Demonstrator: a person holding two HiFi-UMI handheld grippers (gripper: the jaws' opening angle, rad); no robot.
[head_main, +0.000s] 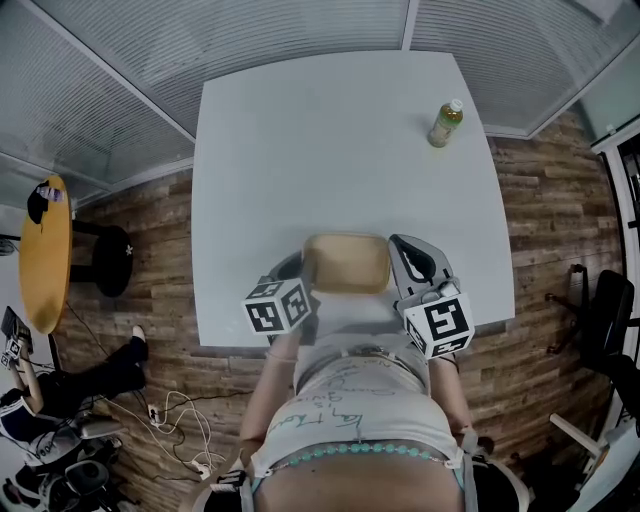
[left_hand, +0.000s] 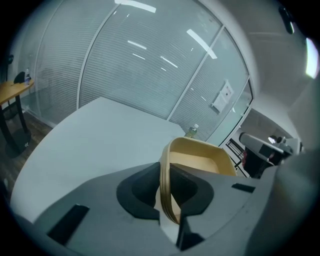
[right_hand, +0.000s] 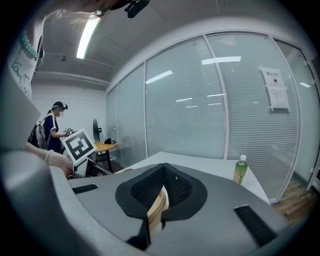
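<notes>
The tan tray (head_main: 346, 262) is sitting at the near edge of the white counter (head_main: 330, 140); whether it is resting on it or hanging just above, I cannot tell. The left gripper (head_main: 296, 272) is pinching its left rim between its jaws, and the right gripper (head_main: 402, 262) is pinching the right rim. It is looking light, thin-walled and fairly stiff, so holding opposite rims mid-side is probably keeping it level. A green bottle (head_main: 446, 123) is standing well apart.

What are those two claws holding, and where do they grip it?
A tan rectangular tray: left gripper pinches its left rim, right gripper its right rim.
</notes>
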